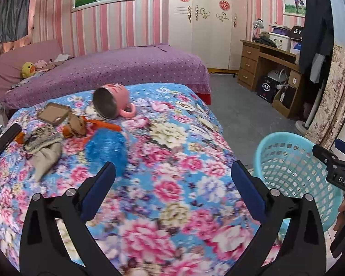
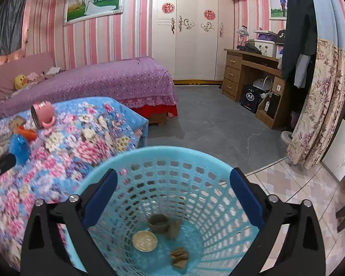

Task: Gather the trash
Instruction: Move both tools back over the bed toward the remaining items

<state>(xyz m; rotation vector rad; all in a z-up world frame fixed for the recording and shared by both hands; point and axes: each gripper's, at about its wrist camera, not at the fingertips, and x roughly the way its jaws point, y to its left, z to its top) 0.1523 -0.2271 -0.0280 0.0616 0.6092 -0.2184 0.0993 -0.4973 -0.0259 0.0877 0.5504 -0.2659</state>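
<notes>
The bed with the blue-and-pink floral quilt [image 1: 172, 151] carries the clutter at its far left, so that side is where the work lies. The turquoise perforated plastic basket [image 2: 195, 161] stands on the floor just beside the bed's edge, within easy reach for dropping; scraps and a round gold lid [image 2: 145, 240] already lie at its bottom. The right gripper [image 2: 172, 197] hangs over the basket, spread wide and empty. The left gripper [image 1: 172, 191], equally wide and empty, points toward the crumpled brown scraps [image 1: 74, 125] beside the tipped pink mug [image 1: 113, 101], probably its next target.
</notes>
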